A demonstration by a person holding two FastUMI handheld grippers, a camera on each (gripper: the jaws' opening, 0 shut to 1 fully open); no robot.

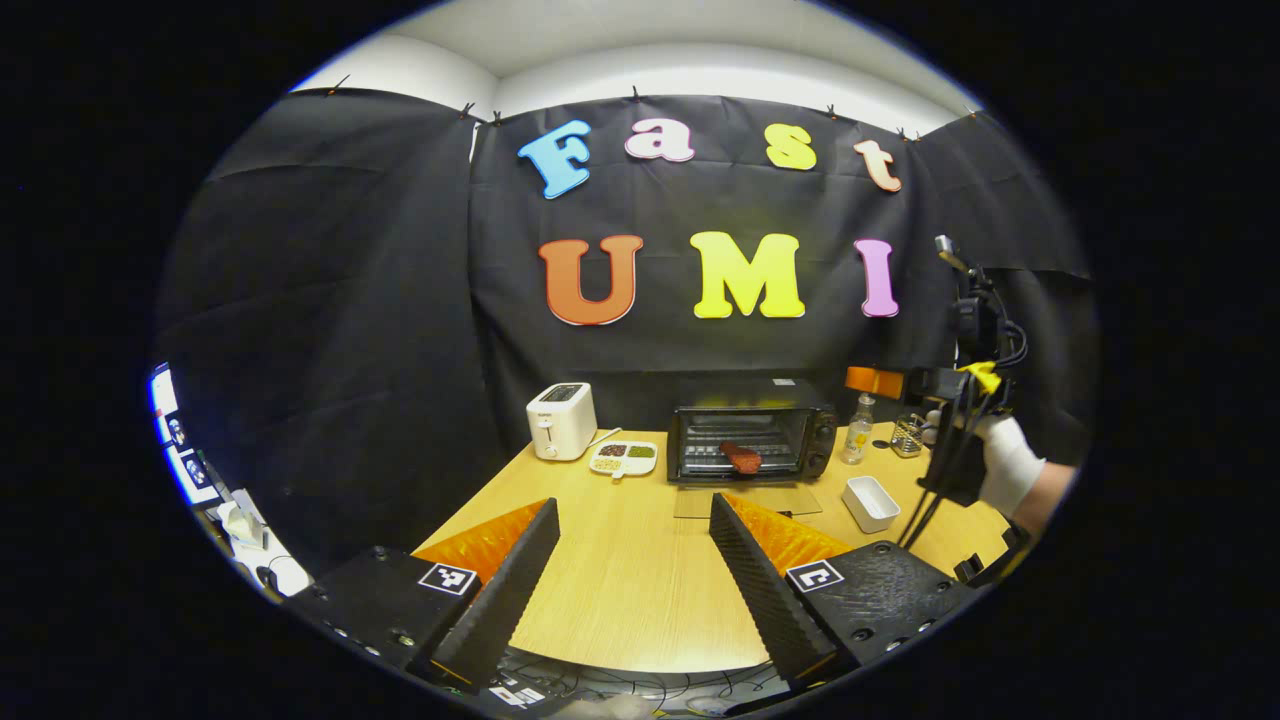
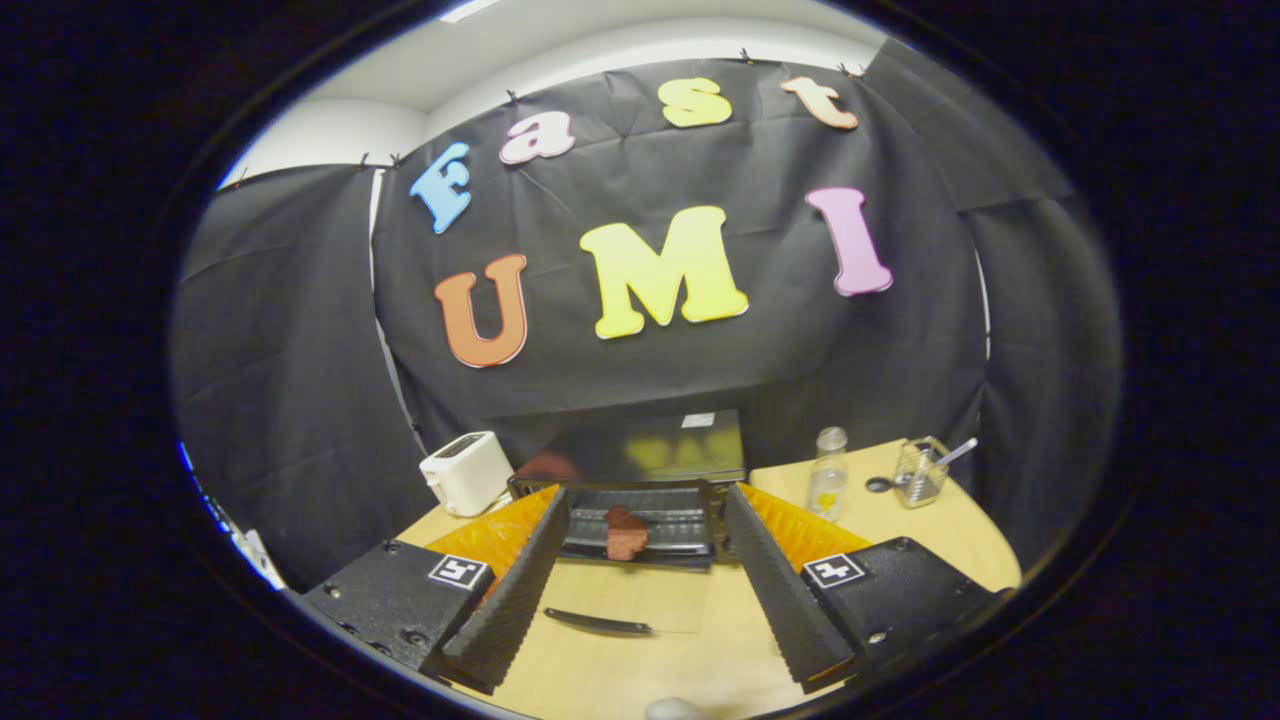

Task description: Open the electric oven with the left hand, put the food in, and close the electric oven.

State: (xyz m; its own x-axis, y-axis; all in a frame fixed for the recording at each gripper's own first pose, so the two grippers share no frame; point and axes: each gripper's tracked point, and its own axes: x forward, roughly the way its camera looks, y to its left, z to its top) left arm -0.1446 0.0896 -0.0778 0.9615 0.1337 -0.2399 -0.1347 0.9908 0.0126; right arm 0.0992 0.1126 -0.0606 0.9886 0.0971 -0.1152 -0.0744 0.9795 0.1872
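1. Wooden table (image 1: 620,590) against black cloth wall; electric oven (image 1: 752,443) at the back edge, front facing the grippers.
2. Oven door (image 2: 640,600) dropped flat onto the table, handle (image 2: 597,622) at its near edge.
3. Food (image 1: 741,457), a reddish-brown piece, on the oven rack; long axis slants from back-left to front-right in left gripper view.
4. Left gripper (image 1: 634,560) low over the near table, well back from the oven, fingers spread, nothing held.
5. Right gripper (image 2: 645,565) just before the open door, aimed into the oven, fingers apart, empty; food between them in its view but farther off.
6. White-gloved hand (image 1: 1005,462) holds the right gripper upright at the right.
7. Toaster (image 1: 561,421), divided dish (image 1: 624,458) left of the oven; bottle (image 1: 856,432), white tray (image 1: 870,503) right.
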